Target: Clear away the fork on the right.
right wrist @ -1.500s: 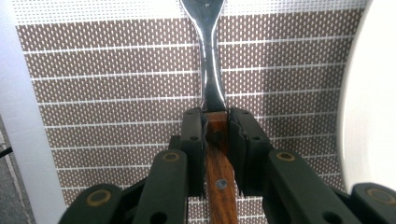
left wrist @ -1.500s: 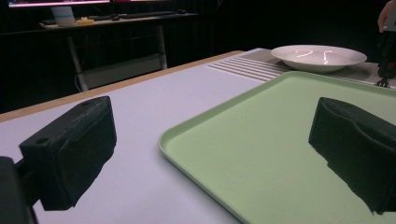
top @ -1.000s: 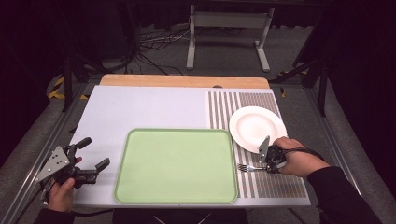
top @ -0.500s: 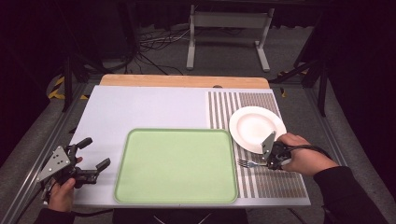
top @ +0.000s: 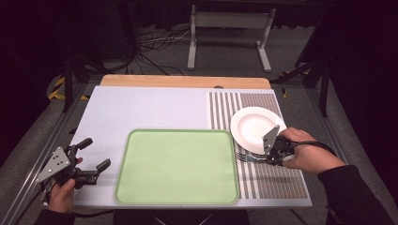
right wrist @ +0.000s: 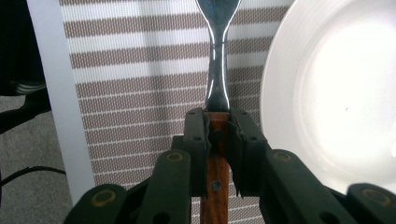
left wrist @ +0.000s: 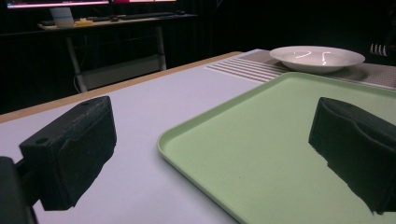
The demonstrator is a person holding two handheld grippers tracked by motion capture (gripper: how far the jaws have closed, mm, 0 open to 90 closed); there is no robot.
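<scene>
Fork (right wrist: 218, 70) sits clamped by its wooden handle in your right gripper (right wrist: 218, 123), above the striped mat (top: 267, 180) beside the plate (top: 256, 124). Lift it level toward the tray (top: 178, 164); left gripper (top: 94, 154) fingers gape empty.

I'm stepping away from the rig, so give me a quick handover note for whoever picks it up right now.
Right gripper: shut on the fork, clamped on its wooden handle, tines pointing toward the green tray.
Left gripper: open, holding nothing, at the tray's left edge.
Things: the fork sits over the striped placemat, just in front of the white plate. The tray holds nothing.
Done: fork gripped.
Left: setting the fork down; whether it goes to the tray or the plate can't be told from here.
</scene>
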